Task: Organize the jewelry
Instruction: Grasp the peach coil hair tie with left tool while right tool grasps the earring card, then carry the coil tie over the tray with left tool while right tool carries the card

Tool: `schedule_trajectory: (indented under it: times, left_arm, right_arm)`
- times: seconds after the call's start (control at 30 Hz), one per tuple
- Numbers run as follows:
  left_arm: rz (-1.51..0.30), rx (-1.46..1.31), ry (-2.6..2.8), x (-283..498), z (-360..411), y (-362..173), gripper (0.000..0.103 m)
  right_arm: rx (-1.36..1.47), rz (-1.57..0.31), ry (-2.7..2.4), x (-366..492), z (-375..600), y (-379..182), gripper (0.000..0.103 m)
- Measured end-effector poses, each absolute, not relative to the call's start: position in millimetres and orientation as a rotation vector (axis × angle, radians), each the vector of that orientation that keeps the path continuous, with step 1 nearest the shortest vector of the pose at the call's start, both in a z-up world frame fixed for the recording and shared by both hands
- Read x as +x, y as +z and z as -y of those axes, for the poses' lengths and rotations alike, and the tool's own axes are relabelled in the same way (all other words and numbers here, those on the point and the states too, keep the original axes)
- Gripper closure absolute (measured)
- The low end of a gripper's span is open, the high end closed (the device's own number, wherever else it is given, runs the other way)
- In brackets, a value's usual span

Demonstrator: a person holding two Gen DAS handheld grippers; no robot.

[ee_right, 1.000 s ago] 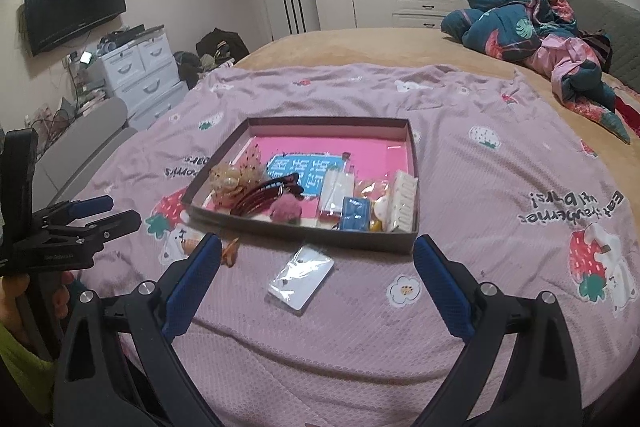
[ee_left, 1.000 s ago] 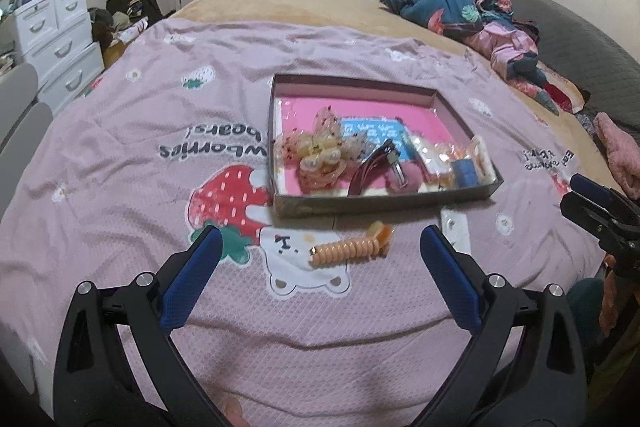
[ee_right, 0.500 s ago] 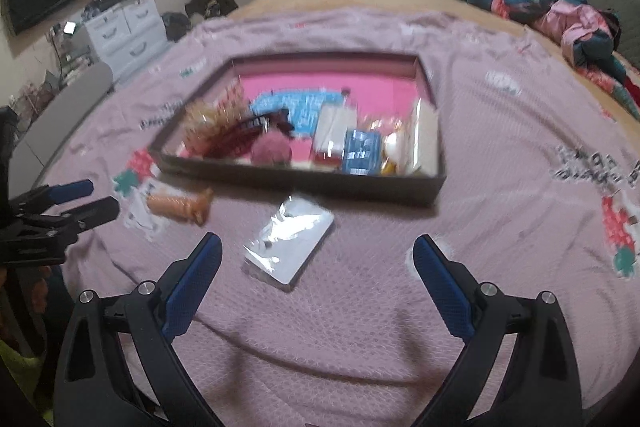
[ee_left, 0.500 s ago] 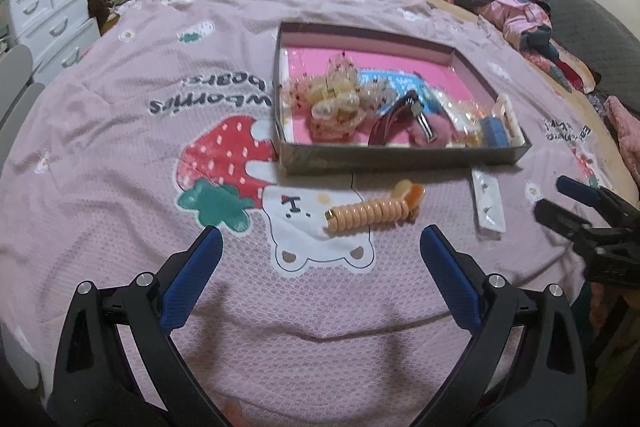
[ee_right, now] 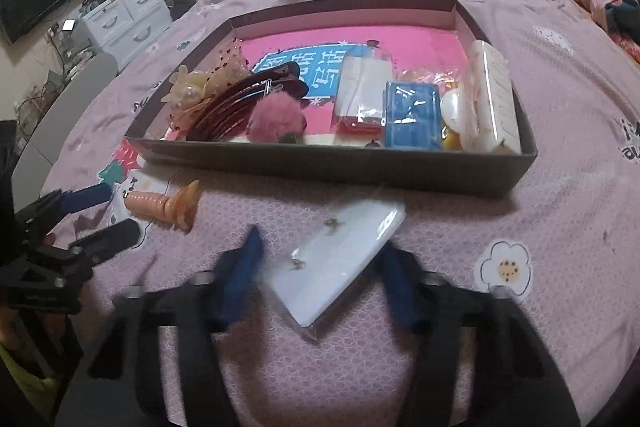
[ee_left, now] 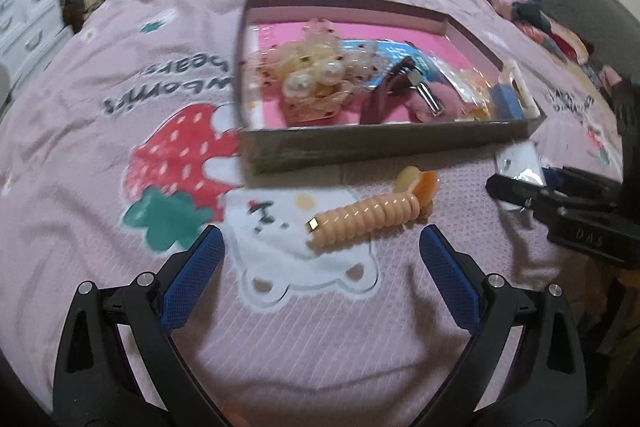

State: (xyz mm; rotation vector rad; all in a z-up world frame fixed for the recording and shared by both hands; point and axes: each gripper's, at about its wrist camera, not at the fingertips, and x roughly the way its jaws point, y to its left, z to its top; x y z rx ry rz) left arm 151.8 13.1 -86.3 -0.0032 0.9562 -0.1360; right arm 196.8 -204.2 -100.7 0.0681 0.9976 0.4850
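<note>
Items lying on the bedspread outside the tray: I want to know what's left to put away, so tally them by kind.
Peach spiral hair tie: 1
Clear packet of small earrings: 1
Total: 2, both in front of the tray.

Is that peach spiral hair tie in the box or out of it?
Out. The peach spiral hair tie lies on the bedspread, in front of the box wall.

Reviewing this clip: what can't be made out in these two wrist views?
- Right gripper: fingers motion-blurred in the right wrist view, so contact with the clear earring packet is unclear.
- Earring packet: partly hidden by the right gripper in the left wrist view.
- Box contents near the front: cut off by its wall.
</note>
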Motion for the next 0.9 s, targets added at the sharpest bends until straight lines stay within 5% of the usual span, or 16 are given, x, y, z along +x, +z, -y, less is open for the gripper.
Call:
schedule_trajectory:
  times: [0.17,0.3,0.43,0.5,0.9]
  left_arm:
    - [-0.962,0.084,-0.211,163,12,-92,0.017]
    - [-0.964,0.172,-0.216,167,27,-98,0.04]
    - [-0.964,0.205,-0.218,162,31,-97,0.05]
    - [-0.965,0.22,-0.223,158,33,-97,0.089]
    - [-0.941,0.073,-0.259,132,17,-70,0.093]
  right_arm:
    - [0.12,-0.997,0.476,196,221,-98,0.071]
    - [0.13,-0.984,0.475,192,226,-93,0.078]
    - [0.137,-0.961,0.481,187,230,-85,0.08]
    - [0.139,-0.95,0.489,184,232,-81,0.081]
    - [0.117,-0.877,0.559,163,223,-49,0.084]
